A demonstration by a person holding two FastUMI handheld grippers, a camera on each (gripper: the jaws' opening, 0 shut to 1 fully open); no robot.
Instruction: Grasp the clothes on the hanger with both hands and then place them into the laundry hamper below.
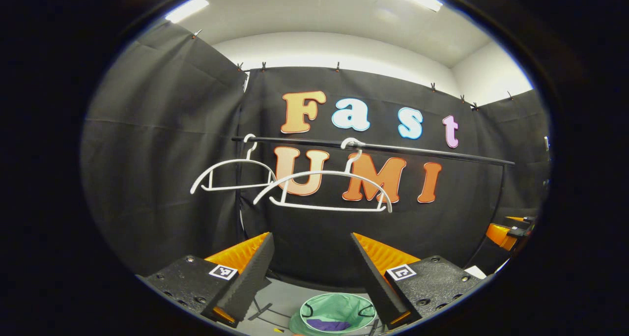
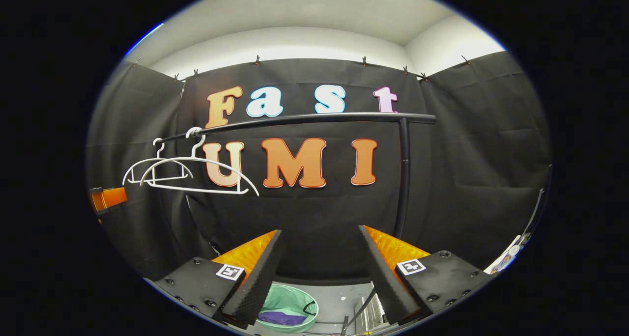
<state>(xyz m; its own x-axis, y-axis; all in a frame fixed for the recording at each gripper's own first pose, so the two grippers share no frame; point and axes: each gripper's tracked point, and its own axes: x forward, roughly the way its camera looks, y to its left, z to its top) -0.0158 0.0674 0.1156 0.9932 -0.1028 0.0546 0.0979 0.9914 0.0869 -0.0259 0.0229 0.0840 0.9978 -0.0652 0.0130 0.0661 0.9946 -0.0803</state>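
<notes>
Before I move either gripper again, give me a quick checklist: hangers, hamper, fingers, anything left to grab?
1. Both hangers, near hanger and far hanger, on the rail bare: ok.
2. Purple garment lying inside the green hamper: ok.
3. Left gripper fingers apart, nothing between: ok.
4. Right gripper fingers apart, nothing between: ok.
5. More clothes elsewhere: cannot tell.

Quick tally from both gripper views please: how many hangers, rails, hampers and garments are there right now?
White plastic hangers, both bare: 2, one nearer the rail's end, one farther along
Black metal clothes rail: 1
Round mint-green fabric laundry hamper: 1
Purple garment, lying in the hamper: 1
Total: 5
</notes>
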